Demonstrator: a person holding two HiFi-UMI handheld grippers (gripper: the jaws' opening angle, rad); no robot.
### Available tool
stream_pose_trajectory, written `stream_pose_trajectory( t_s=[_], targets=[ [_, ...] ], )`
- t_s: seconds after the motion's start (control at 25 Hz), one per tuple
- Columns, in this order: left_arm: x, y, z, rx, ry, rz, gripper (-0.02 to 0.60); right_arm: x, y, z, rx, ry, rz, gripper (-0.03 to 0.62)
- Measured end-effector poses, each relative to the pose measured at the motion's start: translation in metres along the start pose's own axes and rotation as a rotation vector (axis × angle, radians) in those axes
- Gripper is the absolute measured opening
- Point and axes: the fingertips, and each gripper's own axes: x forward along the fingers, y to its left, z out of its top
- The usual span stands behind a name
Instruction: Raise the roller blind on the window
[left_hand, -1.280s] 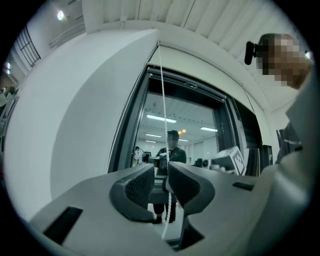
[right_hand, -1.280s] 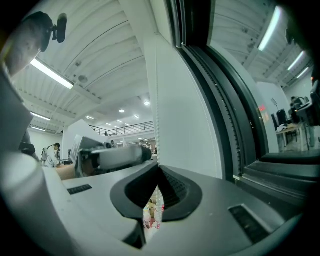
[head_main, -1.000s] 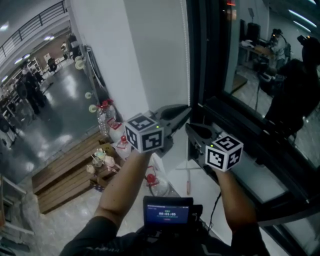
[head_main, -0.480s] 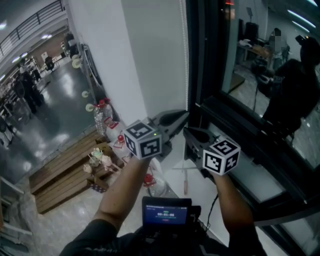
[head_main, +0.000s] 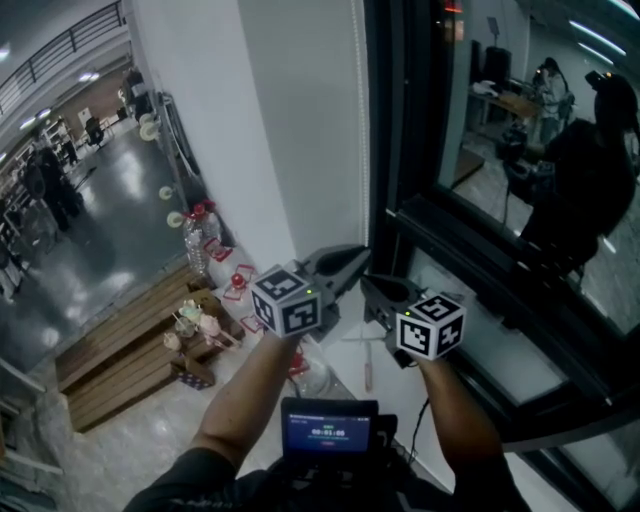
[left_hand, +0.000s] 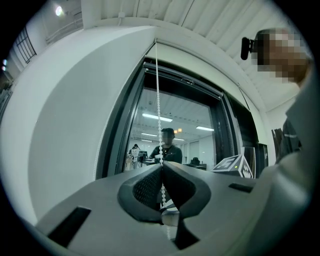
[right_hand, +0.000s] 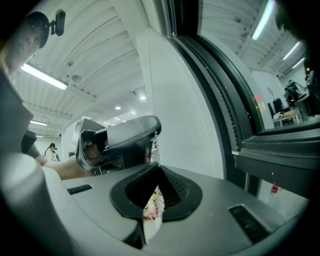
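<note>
Even indoor light, dark fisheye-warped edges

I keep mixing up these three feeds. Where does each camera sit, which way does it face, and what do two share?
Head view: on the person's head, facing down the white wall and dark window frame; both forearms, left gripper, right gripper show.
Left gripper view: on the left gripper, facing up the white bead chain its jaws pinch; a grey garment shows.
Right gripper view: on the right gripper, facing up past shut, empty jaws; the left forearm shows.
Shared: head and right gripper views show the left gripper.
</note>
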Motion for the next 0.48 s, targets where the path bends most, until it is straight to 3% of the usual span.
stream_pose_trajectory(
  t_s=[0.24,0.48],
  targets=[
    [-0.005,-0.002,0.009,0.039,-0.008,0.032,0.014,-0.001,0.007,0.007,-0.035,0.002,-0.003,0.002],
    [-0.023,0.005,0.016,0.055,-0.041,0.126,0.040,-0.005,0.005,0.014,-0.110,-0.017,-0.064,0.040]
  ],
)
